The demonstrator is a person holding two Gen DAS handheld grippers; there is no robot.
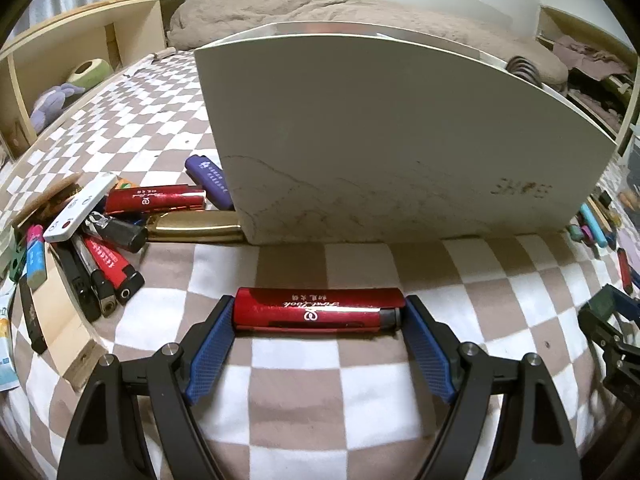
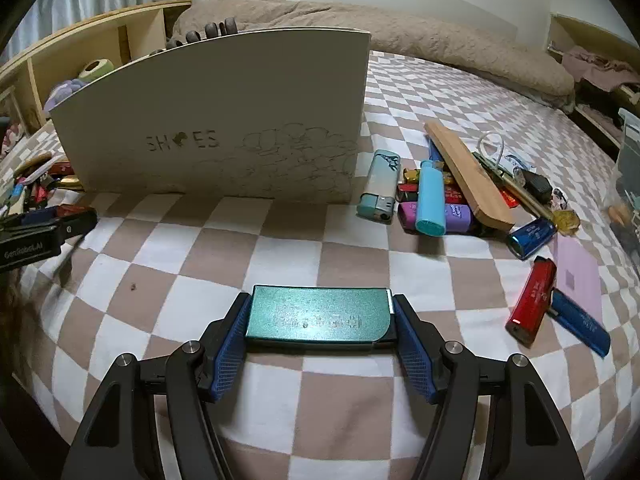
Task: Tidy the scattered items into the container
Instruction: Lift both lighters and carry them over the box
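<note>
**A:** What worried you, starting nearest the cameras?

**B:** The grips. The left gripper (image 1: pixel 319 314) was clamped on a red lighter (image 1: pixel 318 309) by its two ends, blue pads on the short faces only. Held lengthwise like that, I judged it could pivot or pop out if the hand jolted. The right gripper (image 2: pixel 320 314) was closed the same way on a flat teal lighter (image 2: pixel 320 312), which looked slick.

**A:** And the hands themselves?

**B:** Both pointed forward and steeply down over the checkered bedspread (image 2: pixel 280 248), side by side, each load lying crosswise in front of its camera. The right gripper's edge showed at the far right of the left view.

**A:** Further out?

**B:** The white box (image 1: pixel 400 140) stood just ahead, its tall wall facing both grippers. Neither item was over the rim. A low approach would likely knock the wall and shift it on soft bedding.

**A:** The rest?

**B:** Piles of lighters remained beside either end of the box, one cluster (image 1: pixel 120 220) on the left, another (image 2: pixel 440 196) on the right.
</note>
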